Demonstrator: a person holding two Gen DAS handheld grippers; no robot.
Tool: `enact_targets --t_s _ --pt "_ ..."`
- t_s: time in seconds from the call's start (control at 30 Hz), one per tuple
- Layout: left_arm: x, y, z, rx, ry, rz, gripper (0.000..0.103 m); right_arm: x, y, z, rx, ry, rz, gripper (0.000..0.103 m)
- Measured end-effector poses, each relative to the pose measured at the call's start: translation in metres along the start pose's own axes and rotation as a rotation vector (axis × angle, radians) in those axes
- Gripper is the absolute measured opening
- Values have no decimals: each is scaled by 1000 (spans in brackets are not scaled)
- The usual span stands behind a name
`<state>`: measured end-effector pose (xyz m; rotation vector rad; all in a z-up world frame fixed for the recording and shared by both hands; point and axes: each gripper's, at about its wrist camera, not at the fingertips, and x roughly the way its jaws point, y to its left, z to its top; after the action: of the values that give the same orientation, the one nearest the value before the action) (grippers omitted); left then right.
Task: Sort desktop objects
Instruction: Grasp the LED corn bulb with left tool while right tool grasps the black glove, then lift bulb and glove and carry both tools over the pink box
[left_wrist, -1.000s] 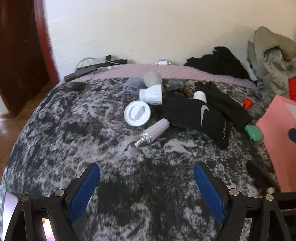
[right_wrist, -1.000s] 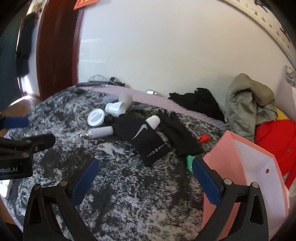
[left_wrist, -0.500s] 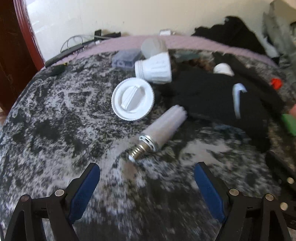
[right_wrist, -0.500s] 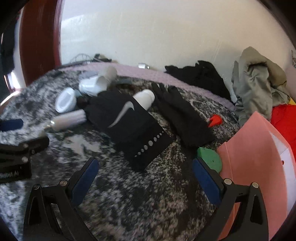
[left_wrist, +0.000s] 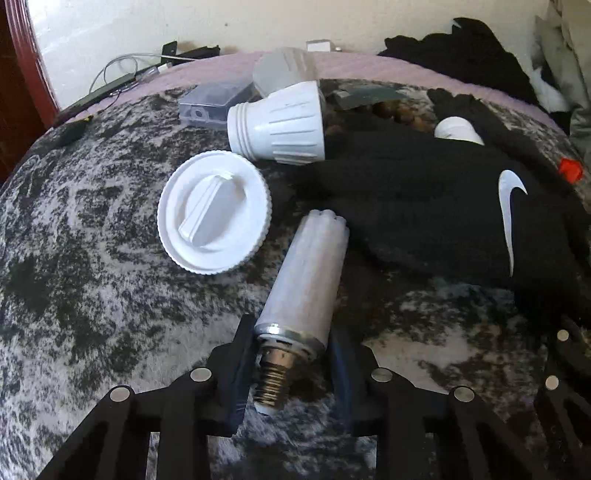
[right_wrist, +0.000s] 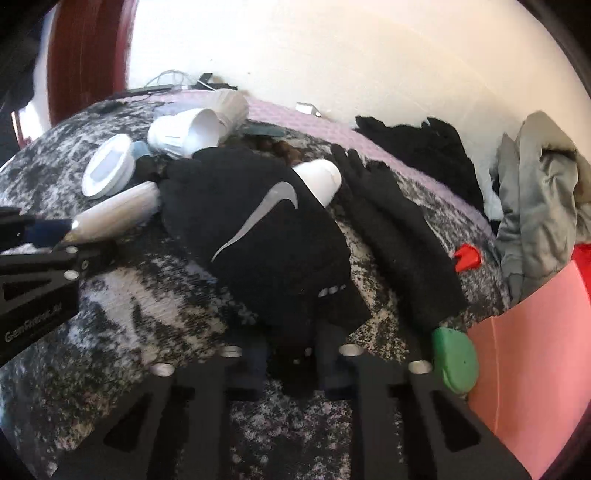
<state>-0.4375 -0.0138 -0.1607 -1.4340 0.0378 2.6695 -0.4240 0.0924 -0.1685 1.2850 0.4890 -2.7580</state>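
Frosted matt tube bulb (left_wrist: 308, 273) has a shiny metal screw base. The round white cap (left_wrist: 214, 216) and ribbed white bulb housing (left_wrist: 280, 123) look like smooth plastic. The black swoosh glove (right_wrist: 258, 229) is soft knit cloth on a fuzzy grey mottled blanket (left_wrist: 81, 280). The pink folder (right_wrist: 532, 354) looks like matt paper.

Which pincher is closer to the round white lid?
Left. The left gripper clamps the tube bulb right beside the round white lid; the right gripper pinches the black glove's cuff, farther away.

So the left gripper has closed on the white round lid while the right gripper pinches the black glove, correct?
Not quite. The left gripper has just closed on the tube-shaped bulb, not the lid, as the left wrist view shows. The right gripper does pinch the black glove.
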Motion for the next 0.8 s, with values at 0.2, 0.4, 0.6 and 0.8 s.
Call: enact_targets --t_s 0.2,0.4,0.6,0.8 --pt "-28 2 -21 -37 9 -20 30 -27 -8 -5 42 1 74 11" --pt "-81 -1 -44 -21 -40 2 30 -79 -17 -17 71 -26 99 10" --pt "-134 -1 -69 -35 -92 38 30 -138 -8 -41 65 -62 99 10" --pt "-175 -3 -86 -48 -134 88 30 -195 -6 -62 71 -119 103 10"
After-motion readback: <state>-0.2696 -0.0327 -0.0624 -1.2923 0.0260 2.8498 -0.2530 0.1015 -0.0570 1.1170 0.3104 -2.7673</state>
